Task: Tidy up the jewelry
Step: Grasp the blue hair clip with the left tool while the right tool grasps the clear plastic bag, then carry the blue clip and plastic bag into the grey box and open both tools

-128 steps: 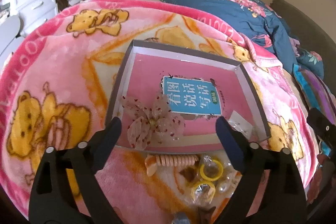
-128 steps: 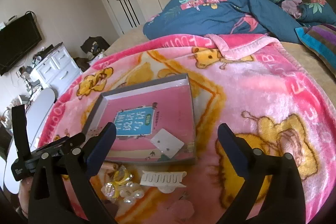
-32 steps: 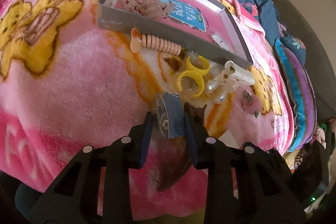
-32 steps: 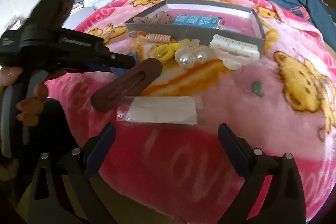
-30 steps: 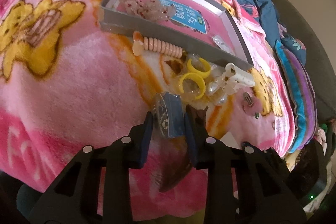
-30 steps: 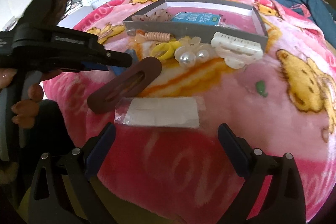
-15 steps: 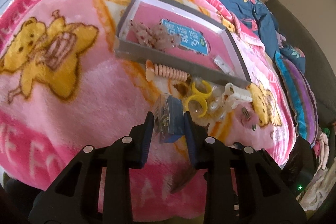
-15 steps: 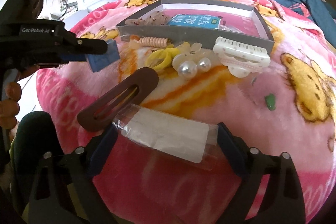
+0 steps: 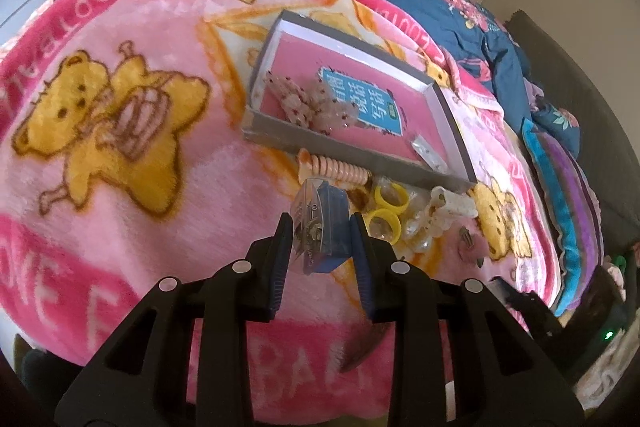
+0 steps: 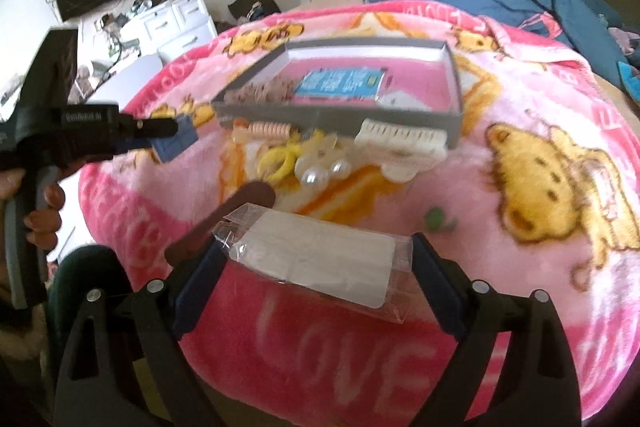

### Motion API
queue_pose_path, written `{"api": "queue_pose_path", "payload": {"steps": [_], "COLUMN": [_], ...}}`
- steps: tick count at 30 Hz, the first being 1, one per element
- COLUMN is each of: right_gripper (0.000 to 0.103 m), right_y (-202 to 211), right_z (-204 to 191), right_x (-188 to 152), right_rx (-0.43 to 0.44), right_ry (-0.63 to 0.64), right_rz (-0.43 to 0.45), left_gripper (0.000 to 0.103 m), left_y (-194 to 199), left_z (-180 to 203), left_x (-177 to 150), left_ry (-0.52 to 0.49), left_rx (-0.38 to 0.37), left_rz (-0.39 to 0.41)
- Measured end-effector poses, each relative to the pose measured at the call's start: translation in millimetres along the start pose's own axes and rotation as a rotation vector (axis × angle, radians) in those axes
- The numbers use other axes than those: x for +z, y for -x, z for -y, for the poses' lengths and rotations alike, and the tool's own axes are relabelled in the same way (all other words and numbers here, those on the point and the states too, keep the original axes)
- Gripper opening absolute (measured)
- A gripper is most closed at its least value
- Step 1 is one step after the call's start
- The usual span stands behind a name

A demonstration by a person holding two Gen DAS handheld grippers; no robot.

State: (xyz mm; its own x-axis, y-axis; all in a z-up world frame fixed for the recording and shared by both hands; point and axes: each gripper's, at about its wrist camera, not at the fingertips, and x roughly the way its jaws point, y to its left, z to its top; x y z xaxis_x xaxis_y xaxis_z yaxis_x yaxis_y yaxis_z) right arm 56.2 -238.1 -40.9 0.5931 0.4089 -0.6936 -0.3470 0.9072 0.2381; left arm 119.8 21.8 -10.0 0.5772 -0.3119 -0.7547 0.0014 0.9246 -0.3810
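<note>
Both tools hold packets above the pink blanket, near the gray box.

The left tool [image 9: 321, 227] is narrowed onto a small blue card in a clear sleeve [image 9: 320, 229], lifted clear of the blanket [image 9: 120, 195] just in front of the gray box [image 9: 348, 143]. The right tool [image 10: 316, 259] stands wide, with a clear packet holding a white card [image 10: 320, 259] spanning the gap between its fingers and tilted off the blanket. In front of the box lie a coiled peach hair tie [image 9: 336, 169], yellow rings [image 9: 386, 211], pearl beads [image 10: 324, 175], a white hair claw [image 10: 400, 143] touching the box's near wall, and a brown hair clip [image 10: 224, 223]. Inside the box sit a sheer bow [image 9: 308, 99] and a blue label [image 9: 364, 103].
</note>
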Motion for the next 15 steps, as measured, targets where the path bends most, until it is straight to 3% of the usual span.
{"api": "queue_pose_path", "payload": {"steps": [15], "right_gripper": [0.09], "right_y": [20], "right_z": [16], "right_x": [52], "right_rx": [-0.027], "right_ry": [-0.034], "right_rz": [0.115], "left_gripper": [0.021], "left_y": [19], "left_z": [-3], "left_x": [23], "left_ry": [-0.013], "left_rx": [0.023], "left_rz": [0.075]}}
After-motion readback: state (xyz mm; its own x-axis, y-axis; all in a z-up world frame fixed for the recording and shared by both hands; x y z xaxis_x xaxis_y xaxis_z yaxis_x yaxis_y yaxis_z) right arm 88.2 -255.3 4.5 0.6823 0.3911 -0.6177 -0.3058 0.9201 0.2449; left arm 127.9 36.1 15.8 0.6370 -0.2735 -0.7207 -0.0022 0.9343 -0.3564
